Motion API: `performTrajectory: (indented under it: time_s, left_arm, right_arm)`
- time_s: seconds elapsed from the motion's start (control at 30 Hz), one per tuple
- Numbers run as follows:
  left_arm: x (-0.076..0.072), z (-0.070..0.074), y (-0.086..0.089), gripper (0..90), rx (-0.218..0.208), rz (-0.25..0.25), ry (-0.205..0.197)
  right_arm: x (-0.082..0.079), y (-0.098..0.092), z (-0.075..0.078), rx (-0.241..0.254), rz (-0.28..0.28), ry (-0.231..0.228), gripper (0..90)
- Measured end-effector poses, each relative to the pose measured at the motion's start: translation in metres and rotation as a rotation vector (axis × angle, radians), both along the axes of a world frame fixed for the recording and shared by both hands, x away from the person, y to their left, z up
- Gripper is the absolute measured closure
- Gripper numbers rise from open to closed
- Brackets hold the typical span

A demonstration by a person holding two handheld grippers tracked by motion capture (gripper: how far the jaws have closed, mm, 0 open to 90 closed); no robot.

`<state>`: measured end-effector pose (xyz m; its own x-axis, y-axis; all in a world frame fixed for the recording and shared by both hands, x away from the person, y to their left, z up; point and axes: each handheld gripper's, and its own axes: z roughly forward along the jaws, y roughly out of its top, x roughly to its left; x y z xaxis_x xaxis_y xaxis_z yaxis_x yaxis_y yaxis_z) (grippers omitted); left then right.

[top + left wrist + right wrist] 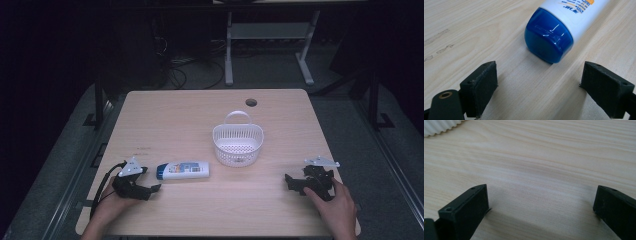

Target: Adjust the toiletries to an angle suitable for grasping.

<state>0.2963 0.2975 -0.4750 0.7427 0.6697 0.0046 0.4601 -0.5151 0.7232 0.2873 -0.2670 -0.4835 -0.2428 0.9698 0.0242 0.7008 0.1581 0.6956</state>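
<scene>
- White slatted basket (238,144): handled, upright, mid-surface (200,115); landmark.
- White bottle (183,170) with blue cap (547,38): lying flat, near the basket's left, apart from it.
- Left claw (152,188): left of the basket, jaws spread wide, empty, just short of the cap.
- Right claw (289,181): right of the basket, jaws spread wide, empty.

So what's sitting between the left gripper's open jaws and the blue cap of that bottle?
Nothing but bare wood. In the left gripper view, the left gripper faces the blue cap across a bare strip of table.
</scene>
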Motion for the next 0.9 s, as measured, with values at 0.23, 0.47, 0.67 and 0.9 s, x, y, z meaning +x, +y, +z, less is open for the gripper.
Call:
performTrajectory:
  time_s: [0.23, 0.47, 0.67, 0.9]
  left_arm:
    - [0.0, 0.002, 0.0, 14.2, 0.016, 0.002, 0.011]
    - [-0.003, 0.013, 0.002, 24.3, -0.019, -0.009, 0.029]
    - [-0.006, 0.026, 0.004, 46.8, -0.055, -0.023, 0.037]
    - [-0.005, 0.038, 0.003, 74.2, -0.081, -0.028, 0.049]
  right_arm:
    - [0.0, 0.0, 0.0, 0.0, -0.002, 0.0, 0.0]
    - [0.0, 0.0, 0.0, 0.0, -0.002, 0.0, 0.0]
    - [0.0, 0.0, 0.0, 0.0, -0.002, -0.001, 0.0]
    - [0.0, 0.0, 0.0, 0.0, -0.002, 0.0, 0.0]
